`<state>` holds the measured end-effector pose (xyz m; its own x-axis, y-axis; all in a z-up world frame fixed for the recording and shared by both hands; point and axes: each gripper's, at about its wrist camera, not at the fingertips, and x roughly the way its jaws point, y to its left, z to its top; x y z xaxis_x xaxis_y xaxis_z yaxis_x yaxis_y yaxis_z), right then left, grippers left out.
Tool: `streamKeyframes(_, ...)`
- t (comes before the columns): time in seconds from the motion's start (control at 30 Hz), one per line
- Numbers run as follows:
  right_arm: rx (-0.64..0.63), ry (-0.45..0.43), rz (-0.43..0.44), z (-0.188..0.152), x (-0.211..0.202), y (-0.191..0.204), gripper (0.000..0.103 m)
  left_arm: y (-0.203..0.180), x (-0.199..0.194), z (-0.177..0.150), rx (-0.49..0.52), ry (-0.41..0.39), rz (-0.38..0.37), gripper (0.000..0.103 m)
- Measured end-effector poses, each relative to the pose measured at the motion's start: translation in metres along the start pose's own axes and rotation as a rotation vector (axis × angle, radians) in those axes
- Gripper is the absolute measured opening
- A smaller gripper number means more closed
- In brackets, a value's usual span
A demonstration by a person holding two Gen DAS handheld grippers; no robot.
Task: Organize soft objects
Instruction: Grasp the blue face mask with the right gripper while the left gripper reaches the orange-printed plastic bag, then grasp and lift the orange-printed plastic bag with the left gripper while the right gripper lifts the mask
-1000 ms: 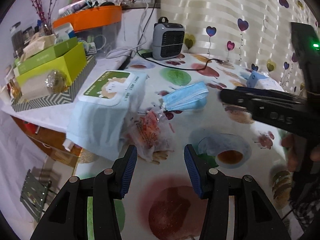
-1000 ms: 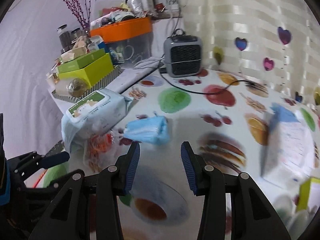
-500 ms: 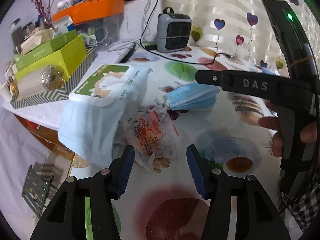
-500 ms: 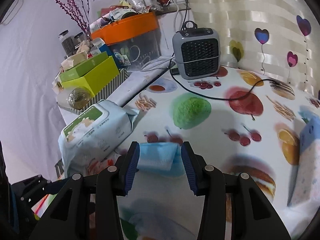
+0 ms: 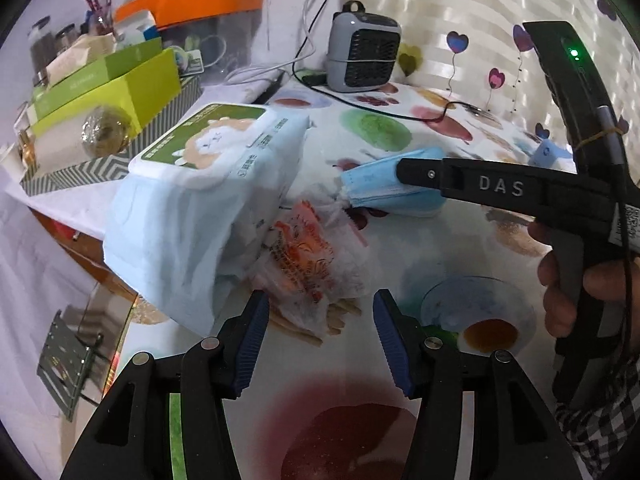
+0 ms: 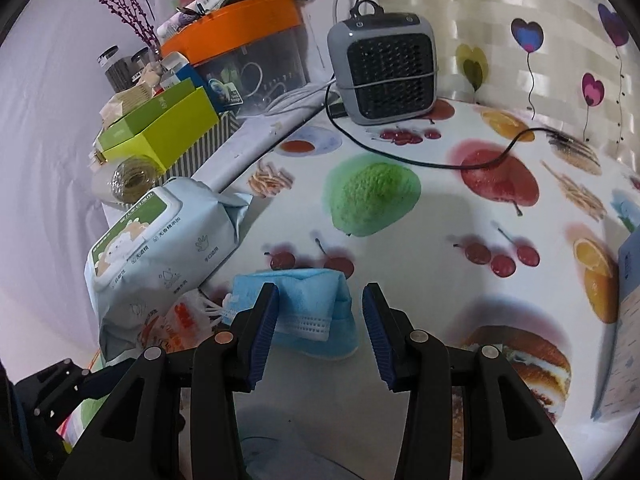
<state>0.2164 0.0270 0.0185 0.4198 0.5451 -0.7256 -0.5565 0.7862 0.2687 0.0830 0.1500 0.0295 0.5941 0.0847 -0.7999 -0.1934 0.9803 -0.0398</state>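
A: How will the mask (image 6: 308, 308) handle?

B: Light and floppy, I'd judge; pinch the folded middle, not the ear loops. It's blue, pleated, lying on the table (image 6: 420, 288) at three o'clock of the wipes pack (image 6: 160, 248).

A: Grippers?

B: Right gripper (image 6: 320, 330) spread, straddling the mask; left gripper (image 5: 316, 340) spread, holding nothing.

Home: fruit-print tablecloth (image 6: 400, 280), heart curtain (image 6: 520, 20)

My table (image 6: 420, 344) wears a fruit-print cloth. On it, at ten o'clock, lies the wipes pack (image 6: 160, 248); the blue masks (image 6: 308, 308) sit dead ahead, the grey heater (image 6: 386, 68) and its cable (image 6: 400, 156) at twelve.
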Motion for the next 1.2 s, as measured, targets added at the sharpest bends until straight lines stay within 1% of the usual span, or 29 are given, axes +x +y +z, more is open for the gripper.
streamKeyframes(0.03,0.006,0.003,0.006,-0.001,0.001,0.000,0.043,0.000,0.001,-0.001,-0.004,0.006,-0.011,0.054)
streamKeyframes(0.07,0.008,0.009,0.012,-0.002,0.002,0.000,0.038,0.001,0.001,-0.001,-0.010,0.011,-0.027,0.054)
streamKeyframes(0.17,-0.007,0.021,0.011,-0.005,0.002,0.003,0.030,0.001,0.001,-0.002,-0.018,0.007,-0.025,0.054)
streamKeyframes(0.23,-0.014,0.022,0.032,-0.008,0.000,0.004,0.023,0.001,-0.001,-0.003,-0.028,0.002,-0.031,0.054)
streamKeyframes(0.27,-0.019,0.032,0.046,-0.010,-0.001,0.006,0.022,0.002,-0.001,-0.004,-0.030,0.000,-0.033,0.054)
streamKeyframes(0.33,-0.034,0.042,0.048,-0.014,-0.003,0.009,0.017,0.004,-0.002,-0.006,-0.037,0.000,-0.033,0.054)
streamKeyframes(0.47,-0.059,0.059,0.076,-0.025,-0.012,0.017,0.016,0.012,-0.002,-0.008,-0.065,0.005,-0.049,0.054)
streamKeyframes(0.6,-0.119,0.086,0.088,-0.038,-0.021,0.028,0.015,0.017,-0.006,-0.012,-0.090,0.011,-0.075,0.054)
streamKeyframes(0.67,-0.134,0.094,0.095,-0.044,-0.027,0.030,0.015,0.019,-0.010,-0.014,-0.087,0.004,-0.086,0.054)
streamKeyframes(0.9,-0.151,0.104,0.069,-0.067,-0.047,0.030,0.015,0.016,-0.015,-0.020,-0.070,0.010,-0.111,0.057)
streamKeyframes(0.97,-0.160,0.104,0.065,-0.075,-0.056,0.031,0.015,0.014,-0.018,-0.020,-0.065,-0.001,-0.129,0.058)
streamKeyframes(1.07,-0.164,0.107,0.049,-0.085,-0.067,0.029,0.015,0.008,-0.015,-0.020,-0.052,0.021,-0.154,0.060)
streamKeyframes(1.13,-0.153,0.099,0.023,-0.089,-0.074,0.026,0.015,0.001,-0.011,-0.022,-0.028,0.043,-0.140,0.060)
streamKeyframes(1.2,-0.148,0.090,0.003,-0.092,-0.079,0.023,0.015,-0.005,-0.010,-0.024,-0.009,0.046,-0.136,0.060)
